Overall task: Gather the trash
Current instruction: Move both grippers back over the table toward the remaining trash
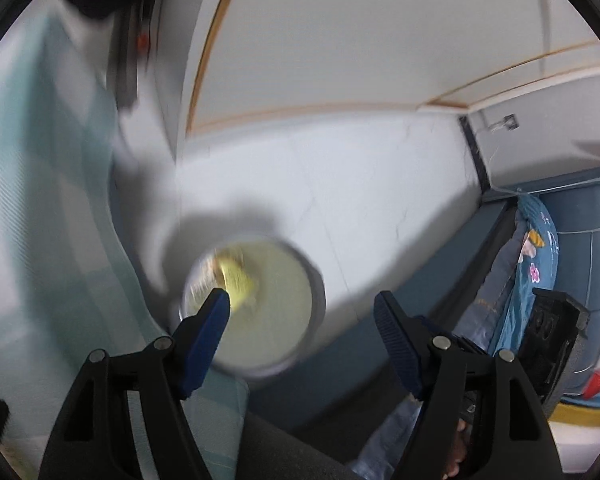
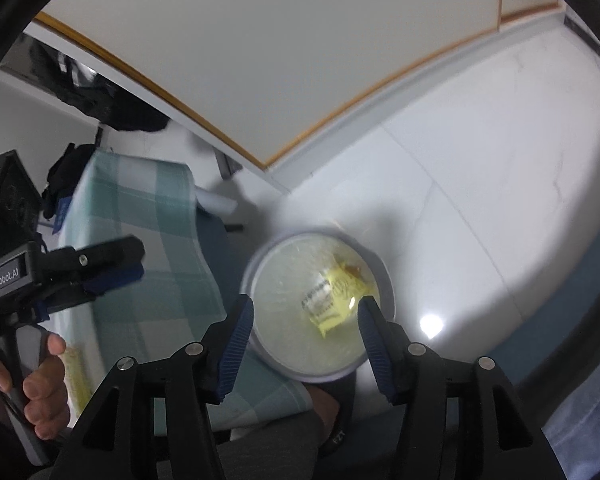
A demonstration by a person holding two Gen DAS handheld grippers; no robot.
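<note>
Yellow wrapper (image 2: 334,296) lay crumpled inside the round bin (image 2: 386,280) on the floor, its long axis slanting from upper right to lower left in the right wrist view. Directly above, right gripper (image 2: 306,312): jaws apart, nothing between them. Off to the side over the checked cloth (image 2: 148,216), left gripper (image 1: 302,300): wide, empty, farther from the bin.

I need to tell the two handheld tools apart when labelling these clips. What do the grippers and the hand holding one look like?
Both look alike: the right gripper and the left gripper have black plastic arms with silver pivot pins and ribbed dark blue pads. Seen from the right wrist, the left gripper has a black body marked GenRobot.AI in white. The hand grips its grey handle; no glove shows.
</note>
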